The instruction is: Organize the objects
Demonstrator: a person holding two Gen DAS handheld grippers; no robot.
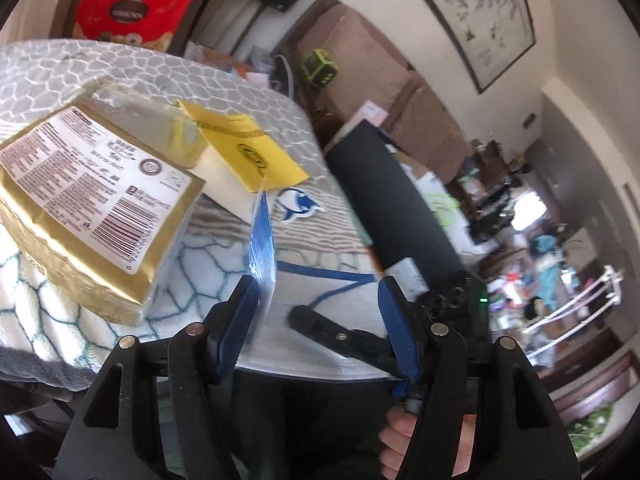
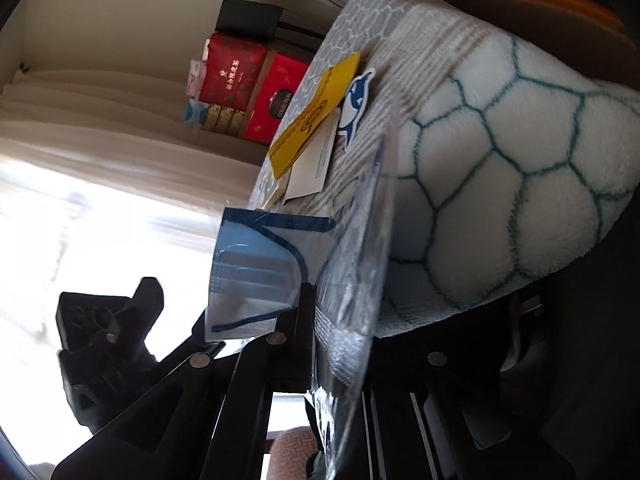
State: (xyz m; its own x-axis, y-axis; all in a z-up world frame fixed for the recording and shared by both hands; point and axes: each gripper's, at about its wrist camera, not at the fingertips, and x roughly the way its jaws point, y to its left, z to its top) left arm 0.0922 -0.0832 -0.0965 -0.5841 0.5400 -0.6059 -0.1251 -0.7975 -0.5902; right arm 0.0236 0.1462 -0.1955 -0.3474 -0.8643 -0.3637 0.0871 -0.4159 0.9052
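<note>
The clear zip bag point(image 2: 352, 280) was held clamped in the closed fingers of the right gripper point(image 2: 310, 320), its long axis running toward twelve o'clock, while the left gripper point(image 1: 316, 320) stood open, one finger seemingly touching the bag's edge.

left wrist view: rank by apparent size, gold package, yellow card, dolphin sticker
1. gold package, by far the largest in frame, though it also sits nearest the camera, so part of that is perspective.
2. yellow card, clearly smaller.
3. dolphin sticker, the smallest; it lies right beside the card, so that comparison is fair.
</note>
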